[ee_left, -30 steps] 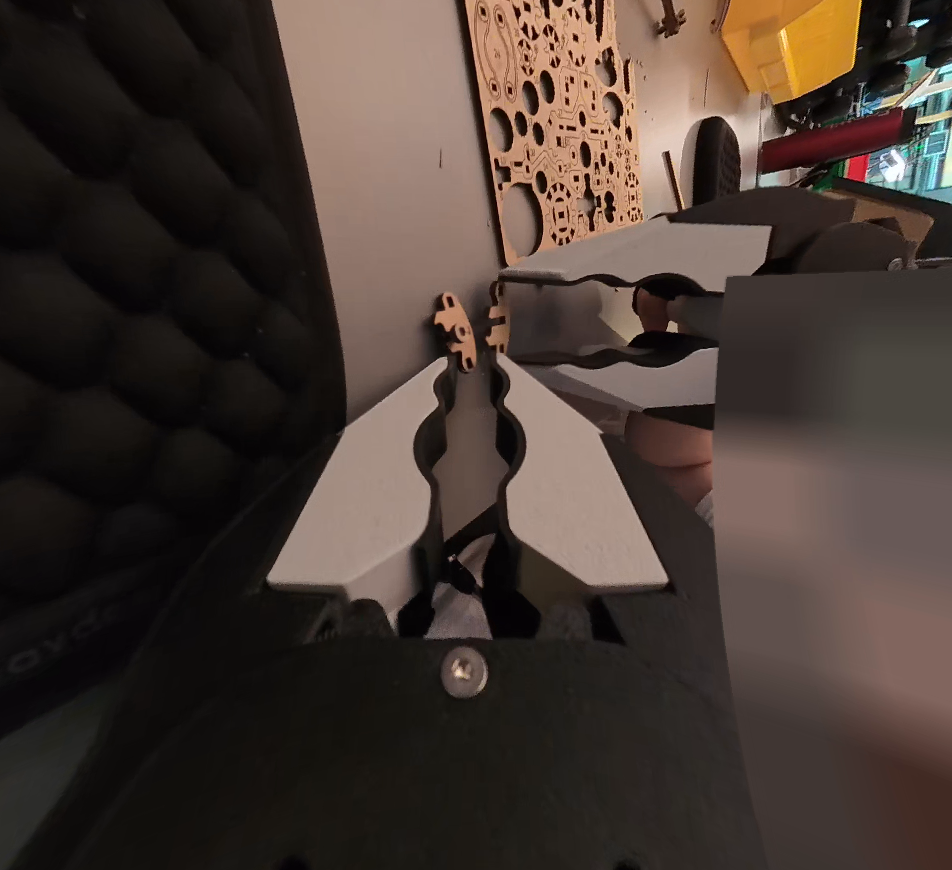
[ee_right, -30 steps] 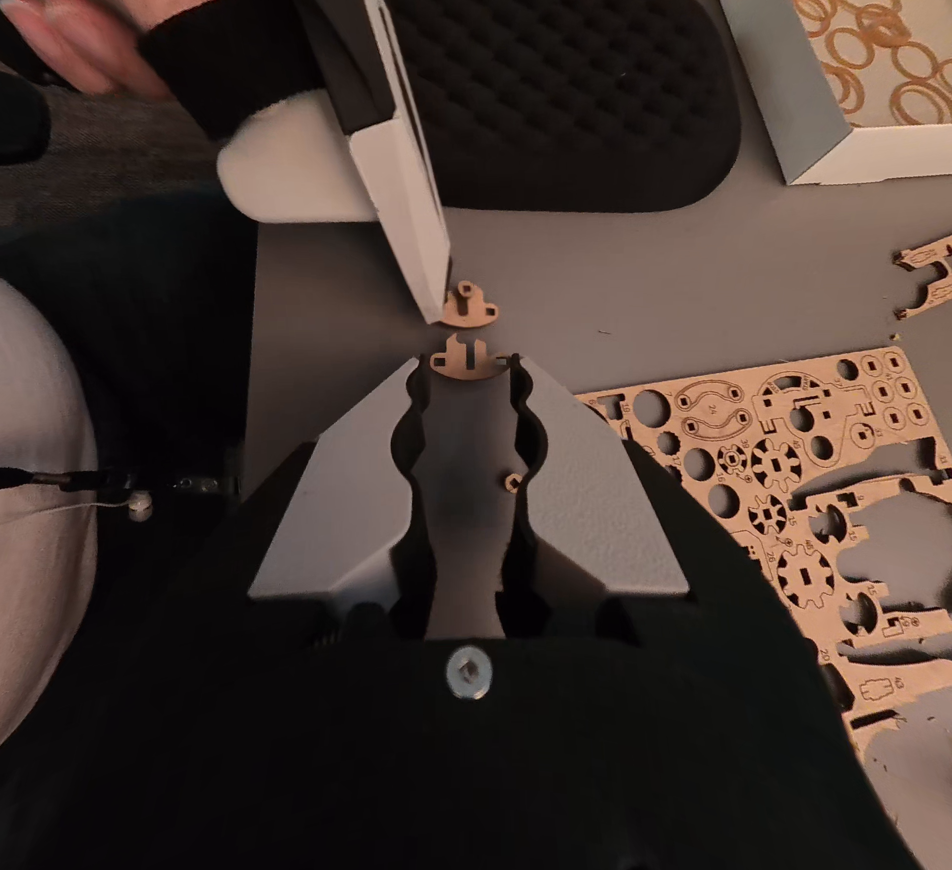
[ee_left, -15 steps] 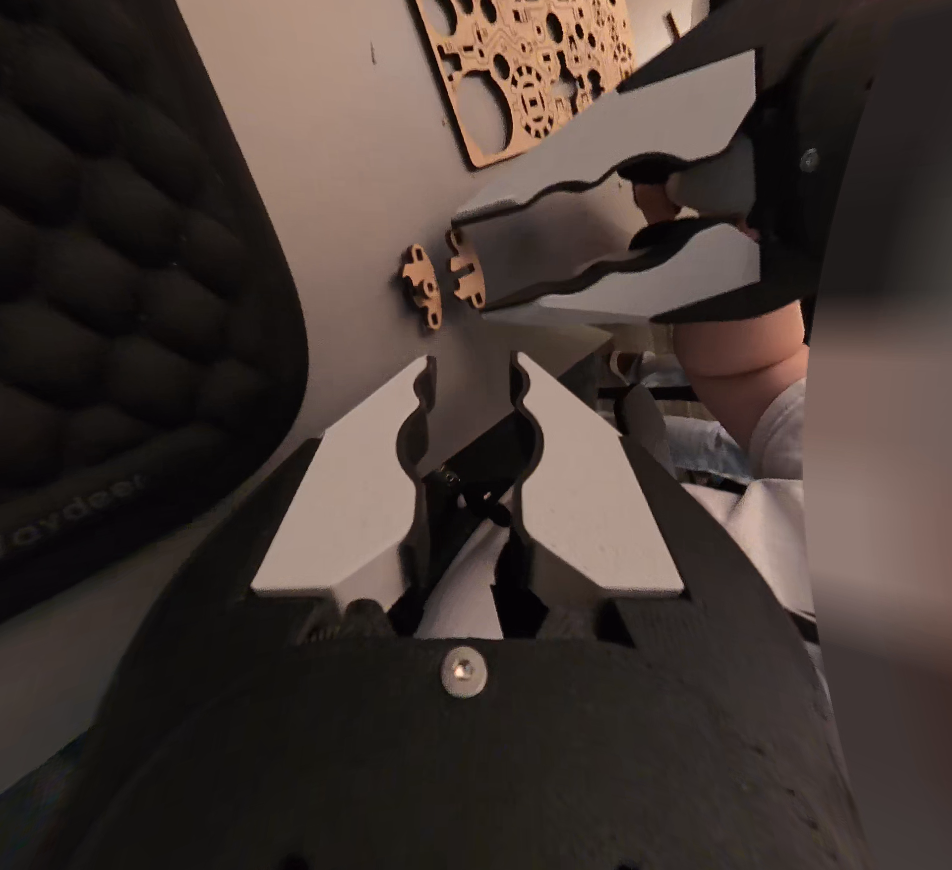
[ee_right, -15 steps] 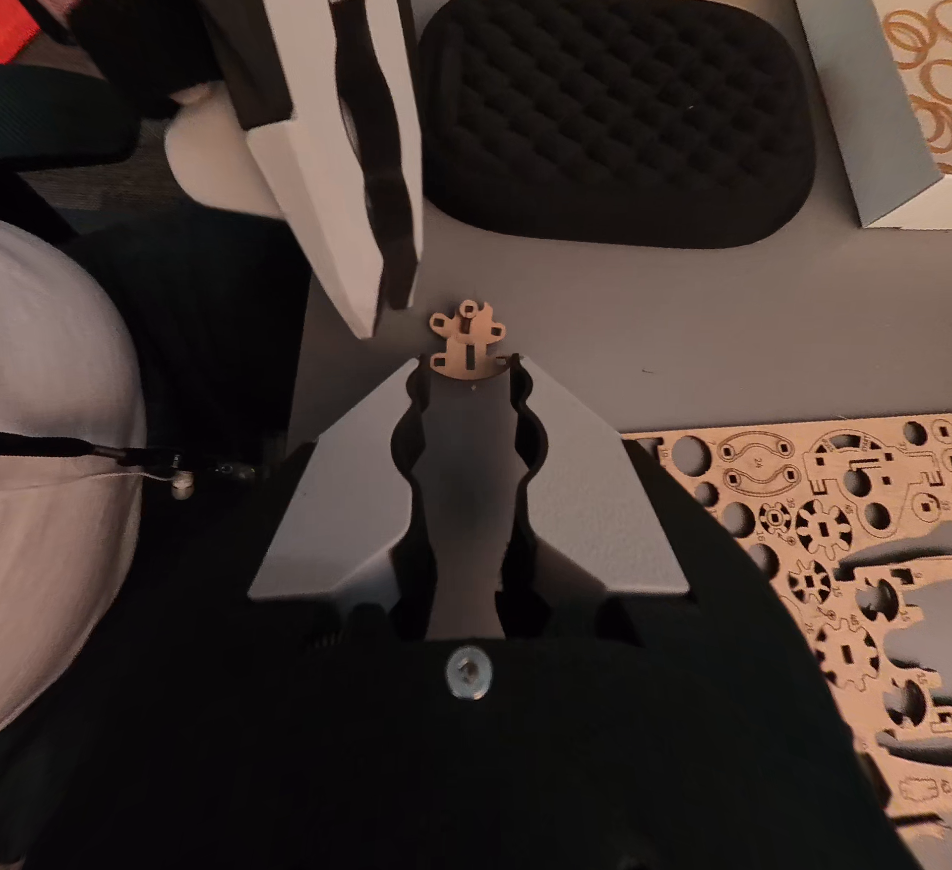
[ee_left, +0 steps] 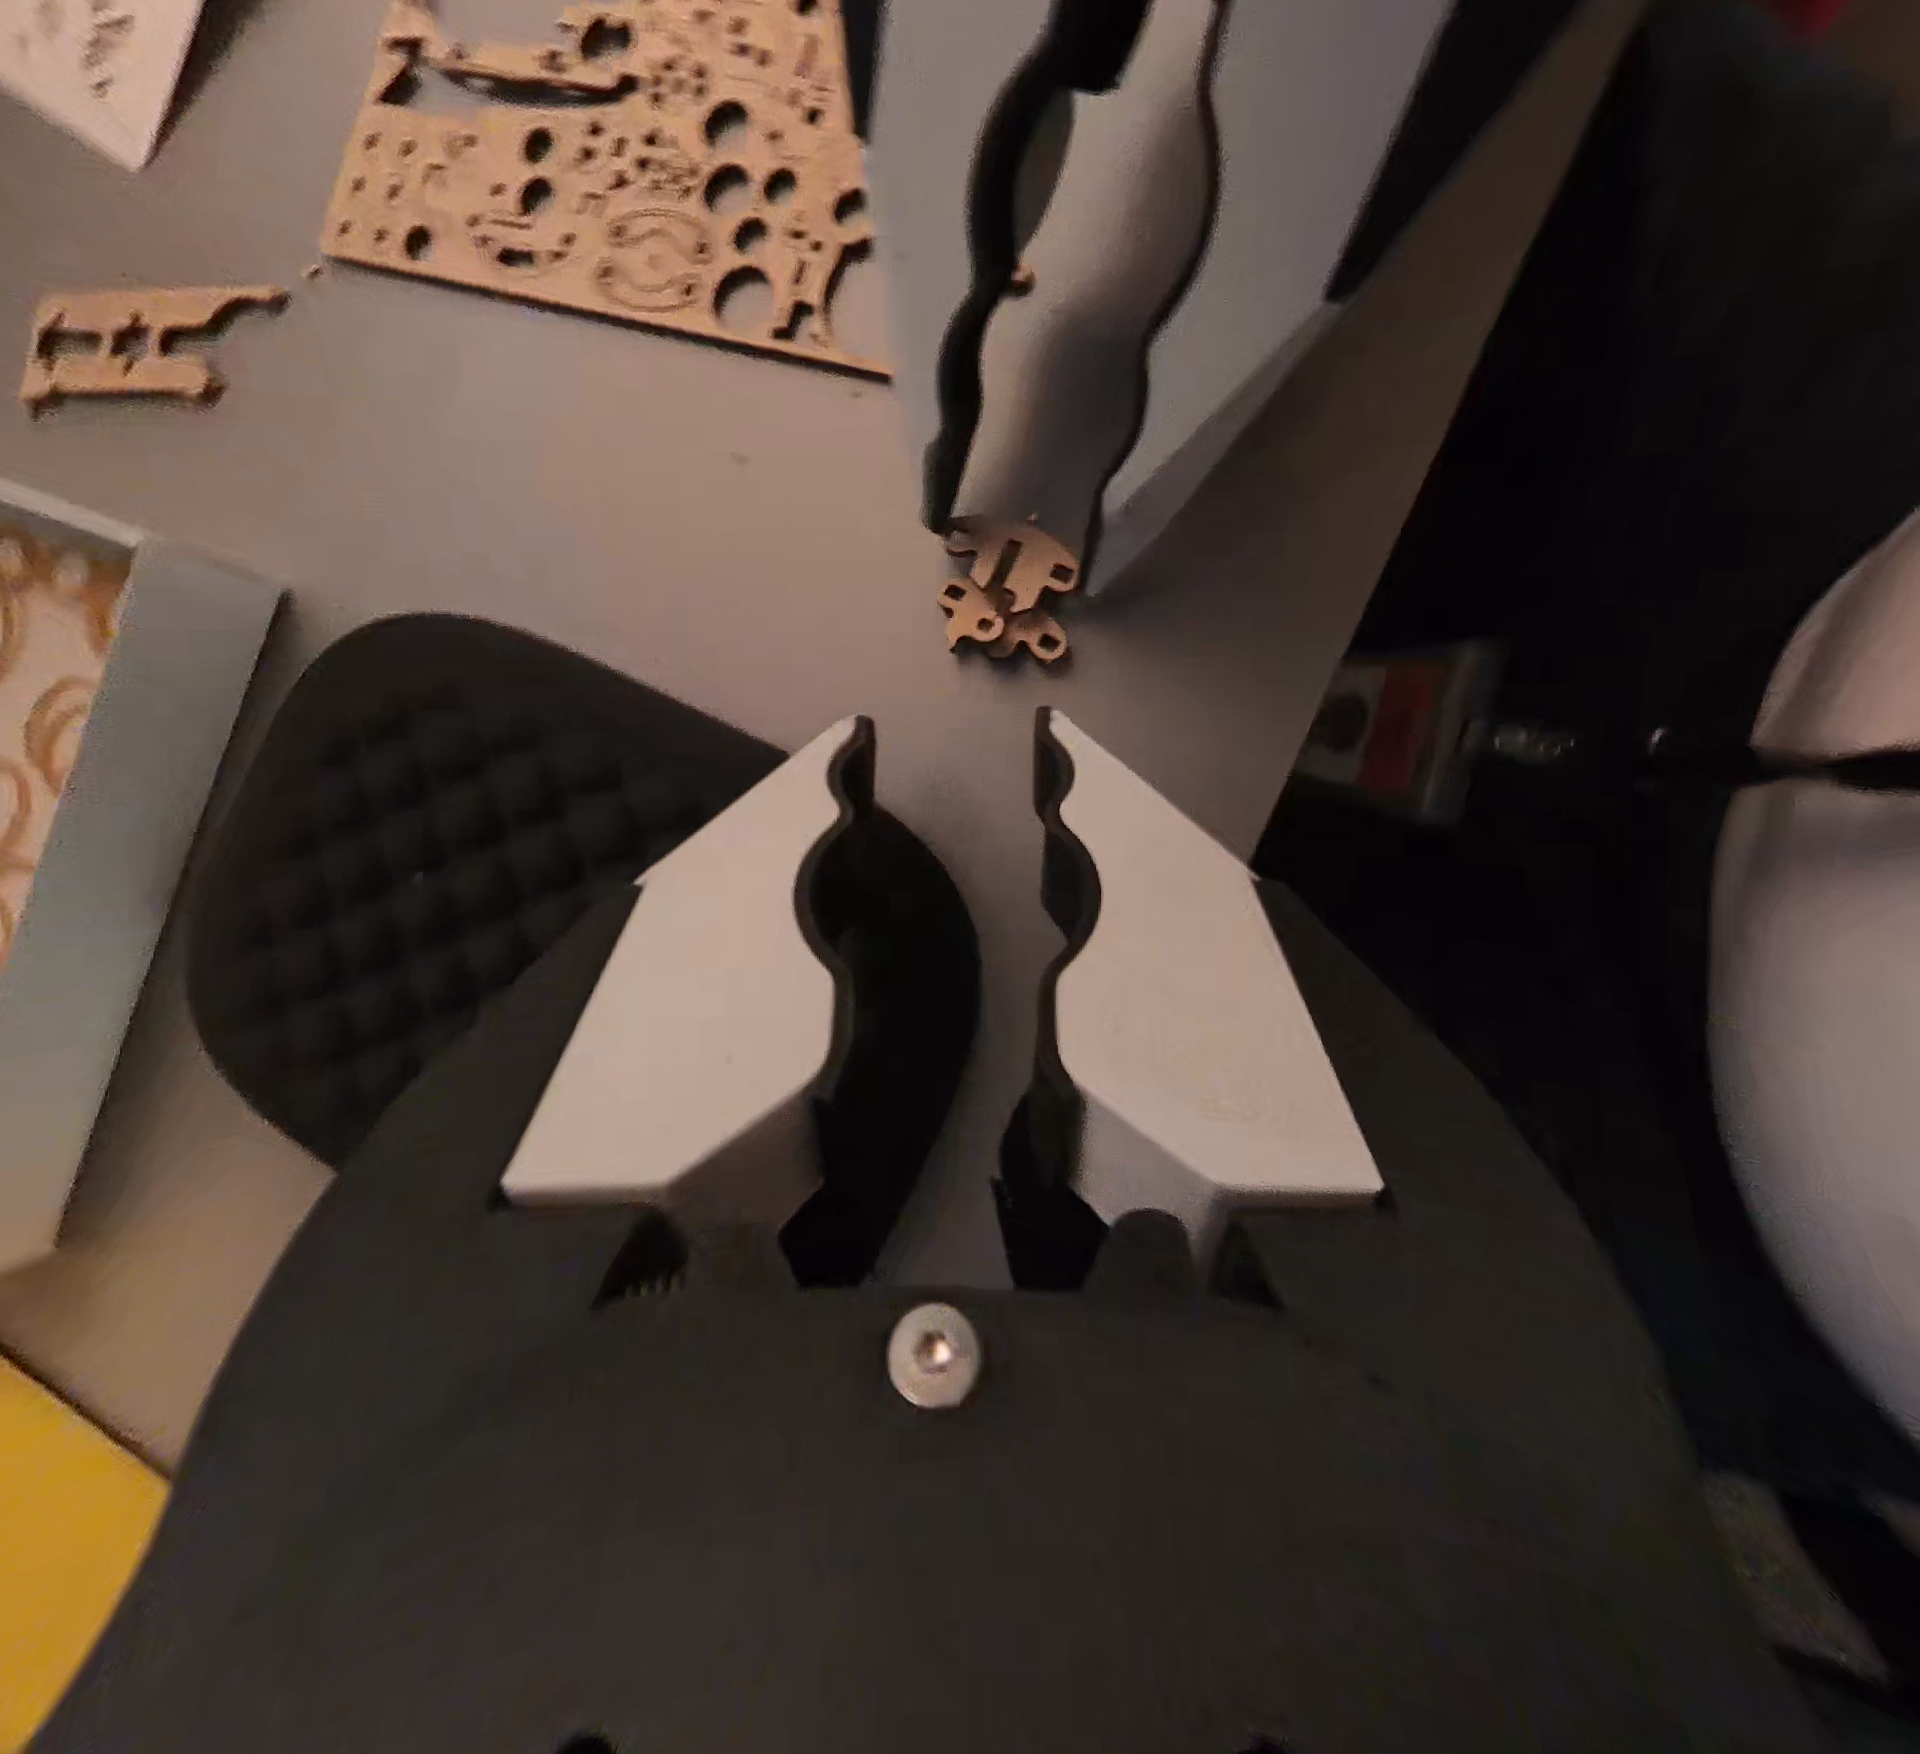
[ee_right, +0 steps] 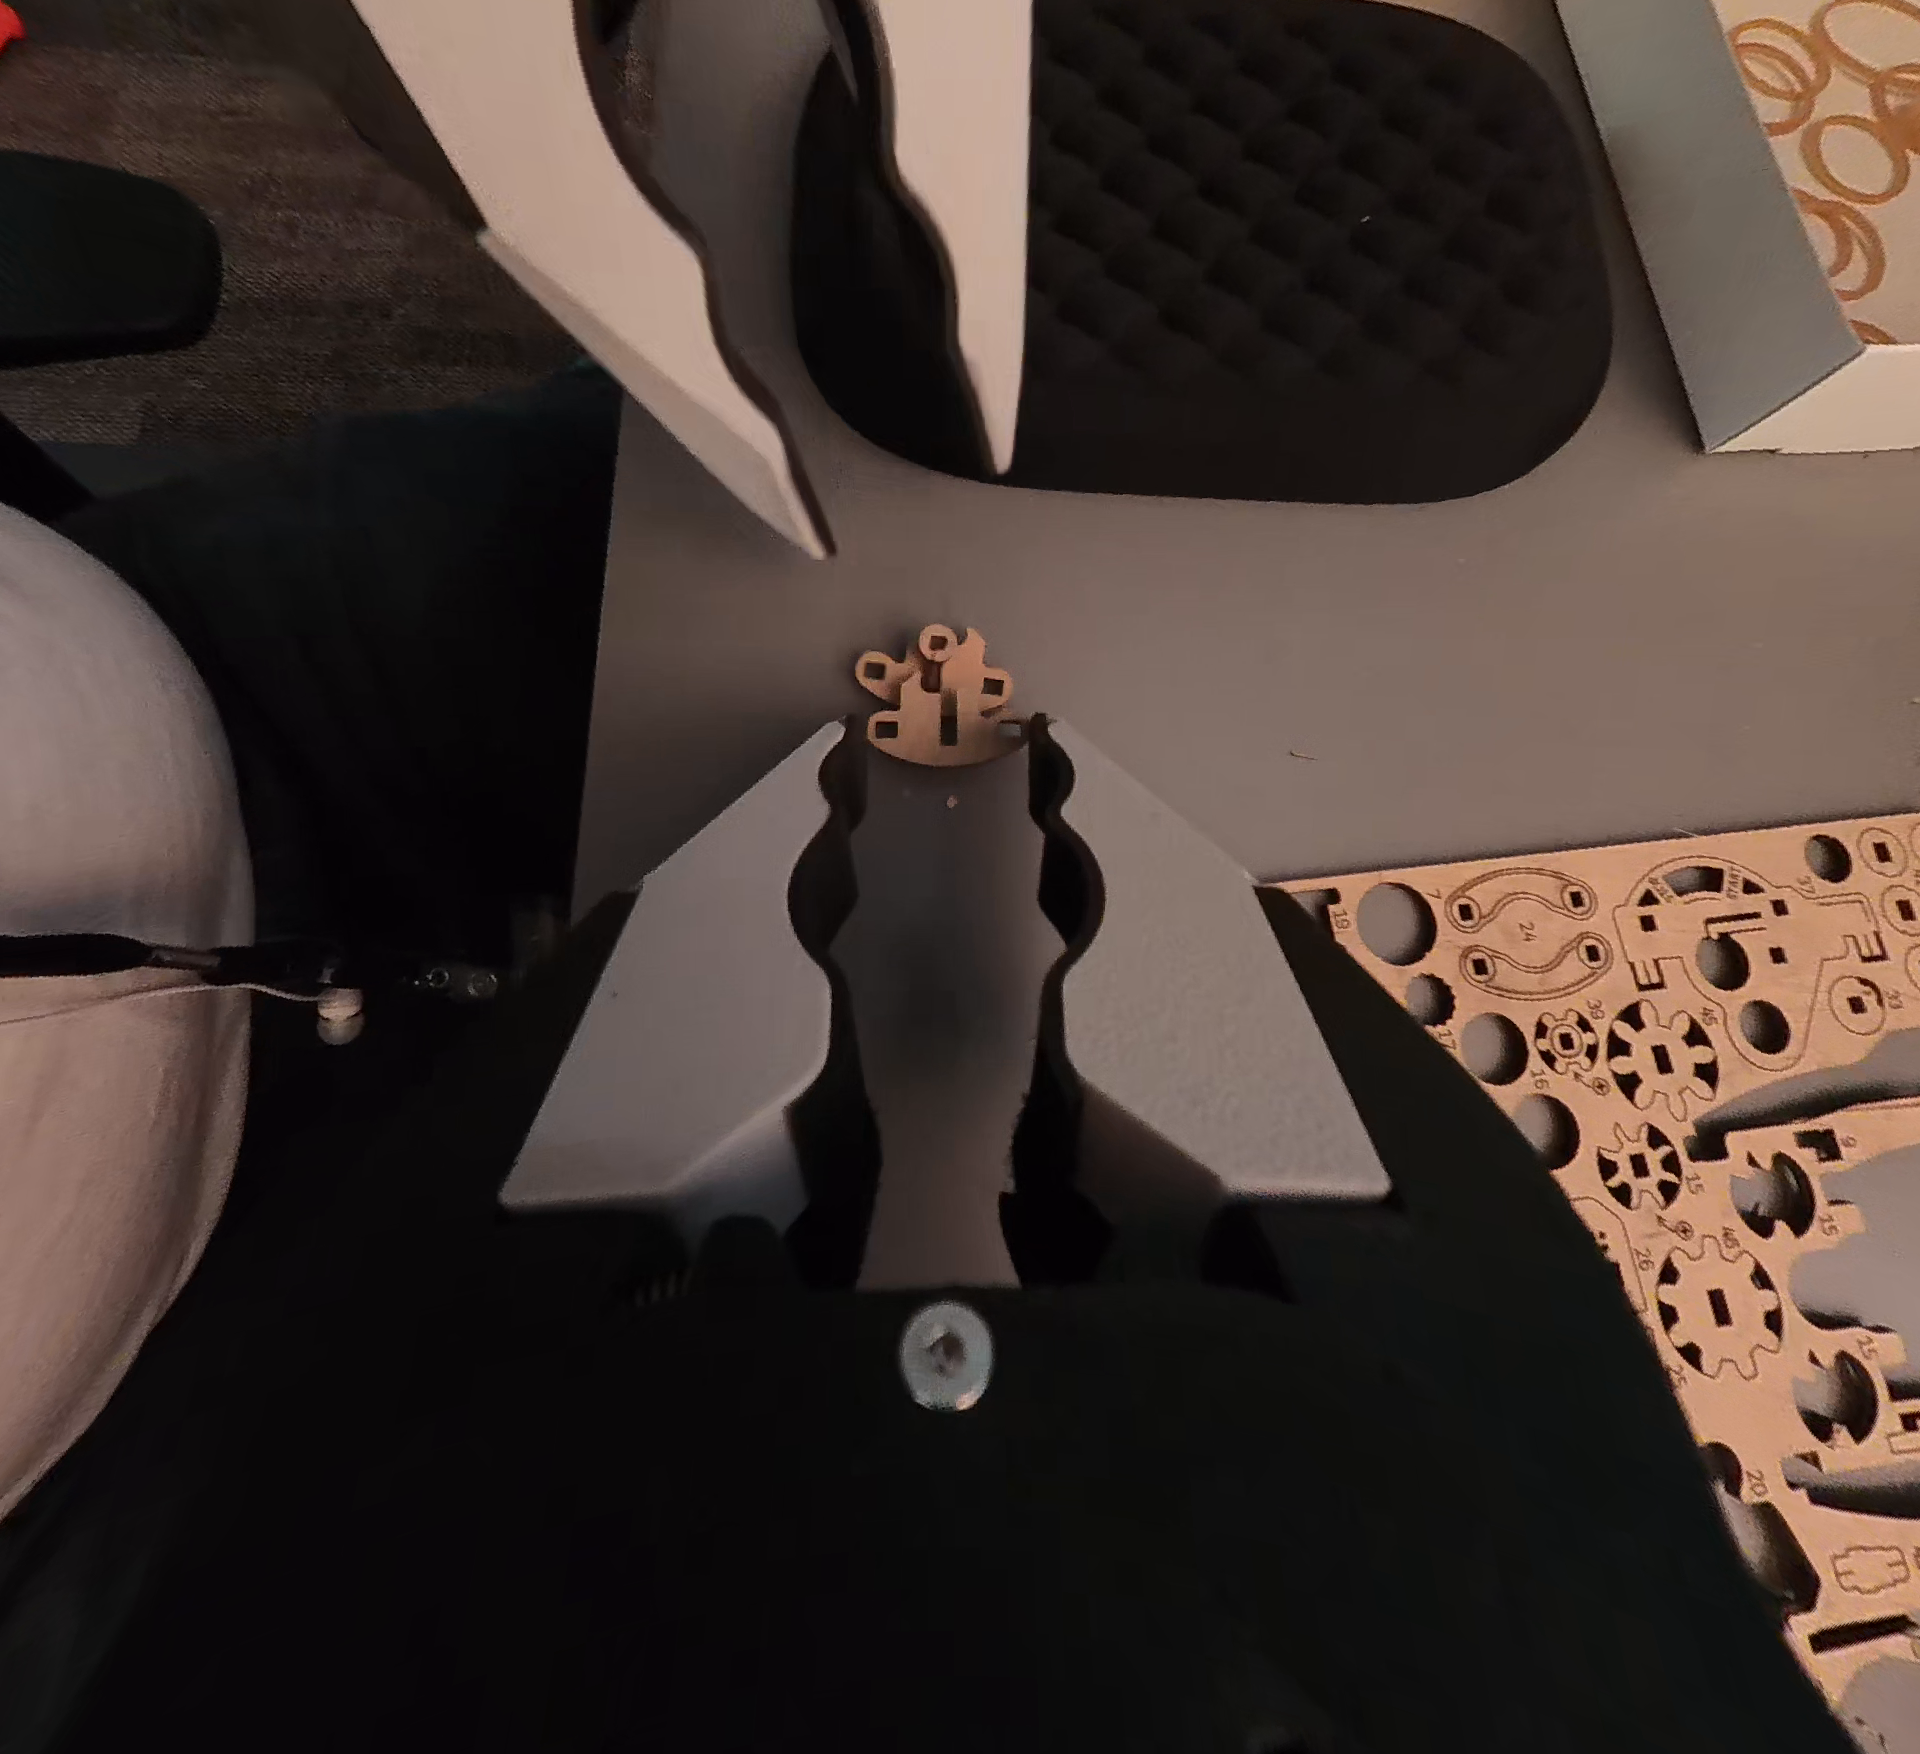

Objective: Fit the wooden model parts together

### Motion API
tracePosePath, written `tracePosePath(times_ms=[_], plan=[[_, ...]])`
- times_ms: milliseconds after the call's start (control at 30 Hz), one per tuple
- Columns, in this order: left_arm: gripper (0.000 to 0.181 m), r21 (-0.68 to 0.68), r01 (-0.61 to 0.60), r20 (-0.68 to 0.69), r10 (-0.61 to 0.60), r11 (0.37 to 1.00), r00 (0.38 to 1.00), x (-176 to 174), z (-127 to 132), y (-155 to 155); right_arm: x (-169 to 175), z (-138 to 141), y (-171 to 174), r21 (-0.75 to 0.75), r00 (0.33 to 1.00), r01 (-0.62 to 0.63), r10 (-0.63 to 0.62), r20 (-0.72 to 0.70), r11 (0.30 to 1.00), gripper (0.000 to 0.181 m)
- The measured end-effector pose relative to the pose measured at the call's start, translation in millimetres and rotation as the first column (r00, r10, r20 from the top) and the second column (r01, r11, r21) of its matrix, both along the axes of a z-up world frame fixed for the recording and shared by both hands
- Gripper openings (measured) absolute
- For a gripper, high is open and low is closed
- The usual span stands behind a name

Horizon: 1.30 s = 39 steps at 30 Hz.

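Note:
Two small wooden parts (ee_right: 935,691) are slotted together crosswise. My right gripper (ee_right: 943,730) is shut on the lower, half-round part by its edges, low over the grey table (ee_right: 1351,624). The other part sticks out past the fingertips. In the left wrist view the joined parts (ee_left: 1003,587) sit at the tip of the right gripper (ee_left: 1013,541), which comes down from the top. My left gripper (ee_left: 951,722) is open and empty, a short way from the parts. In the right wrist view it (ee_right: 909,504) hangs open just beyond them.
A black foam pad (ee_right: 1299,250) lies behind the parts. A white box of rubber bands (ee_right: 1714,146) stands at the right. A punched wooden sheet (ee_right: 1662,1133) lies near my right gripper, a loose wooden strip (ee_left: 135,343) farther off. The table edge (ee_right: 597,769) and a person's clothing (ee_right: 104,873) are left. The tips of both grippers are at nearly the same place.
My left gripper let go of its small part, opened, backed off and swung round. That part now sits slotted into the one my right gripper holds.

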<state>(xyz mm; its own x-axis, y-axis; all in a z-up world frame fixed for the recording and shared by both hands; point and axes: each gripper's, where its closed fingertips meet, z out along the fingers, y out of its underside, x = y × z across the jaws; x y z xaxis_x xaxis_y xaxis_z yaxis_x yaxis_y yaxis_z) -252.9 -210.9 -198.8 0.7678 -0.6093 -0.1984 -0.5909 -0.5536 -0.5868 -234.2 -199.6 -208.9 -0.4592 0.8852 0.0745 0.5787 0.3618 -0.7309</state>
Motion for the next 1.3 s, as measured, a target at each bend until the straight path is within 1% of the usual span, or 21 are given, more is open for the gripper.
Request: tracePosePath(times_ms=[67, 167, 267, 367, 433, 667, 800, 867, 900, 967, 1033, 1133, 1200, 1300], plan=[[0.034, -0.028, 0.038, -0.008, -0.038, 0.999, 0.999, 3, -7, 3, 0, 0, -2, -0.007, 1.000, 0.000, 0.000, 0.001, 1.000, 0.029], [0.033, -0.055, 0.071, 0.058, -0.068, 0.996, 0.996, 9, -9, 8, 0, 0, -3, -0.003, 1.000, 0.004, -0.004, -0.002, 1.000, 0.029], [0.031, -0.064, 0.094, 0.036, -0.092, 0.994, 0.995, 6, -12, 12, 0, 0, -2, -0.002, 1.000, 0.008, -0.008, -0.003, 1.000, 0.029], [0.031, -0.081, 0.138, 0.046, -0.135, 0.987, 0.990, 13, -14, 9, 0, 0, -3, -0.011, 1.000, 0.005, -0.005, -0.002, 1.000, 0.029], [0.030, -0.085, 0.140, 0.029, -0.138, 0.986, 0.990, 12, -16, 10, -1, -2, -2, 0.001, 1.000, 0.006, -0.006, 0.001, 1.000, 0.029], [0.027, -0.087, 0.132, 0.055, -0.128, 0.987, 0.990, 14, -19, 9, 0, -3, -2, -0.004, 1.000, 0.006, -0.006, 0.001, 1.000, 0.029], [0.027, -0.061, 0.108, 0.092, -0.102, 0.992, 0.991, 11, -11, 8, 3, 2, -3, -0.018, 1.000, 0.002, -0.002, -0.014, 1.000, 0.029], [0.028, -0.020, 0.110, 0.134, -0.107, 0.994, 0.985, 14, -1, 6, 6, 9, -7, -0.065, 1.000, -0.012, 0.011, -0.022, 0.998, 0.030], [0.030, 0.010, 0.127, 0.141, -0.128, 0.992, 0.982, 17, 5, 5, 7, 13, -9, -0.106, 1.000, -0.015, 0.013, -0.022, 0.994, 0.029], [0.032, 0.084, 0.177, 0.115, -0.186, 0.981, 0.976, 24, 14, 1, 8, 24, -10, -0.216, 1.000, -0.012, 0.009, -0.014, 0.976, 0.029], [0.031, 0.165, 0.211, 0.081, -0.226, 0.964, 0.971, 31, 23, 0, 9, 32, -11, -0.352, 0.999, -0.013, 0.024, 0.029, 0.936, 0.029], [0.029, 0.260, 0.250, 0.029, -0.266, 0.933, 0.963, 38, 33, 2, 11, 38, -15, -0.492, 0.994, -0.014, 0.065, 0.087, 0.870, 0.029], [0.027, 0.302, 0.289, -0.036, -0.292, 0.909, 0.956, 40, 35, 1, 12, 41, -16, -0.535, 0.992, -0.018, 0.081, 0.095, 0.844, 0.029], [0.024, 0.345, 0.344, -0.119, -0.322, 0.873, 0.939, 44, 36, -1, 14, 44, -17, -0.566, 0.991, -0.024, 0.093, 0.093, 0.824, 0.029]])
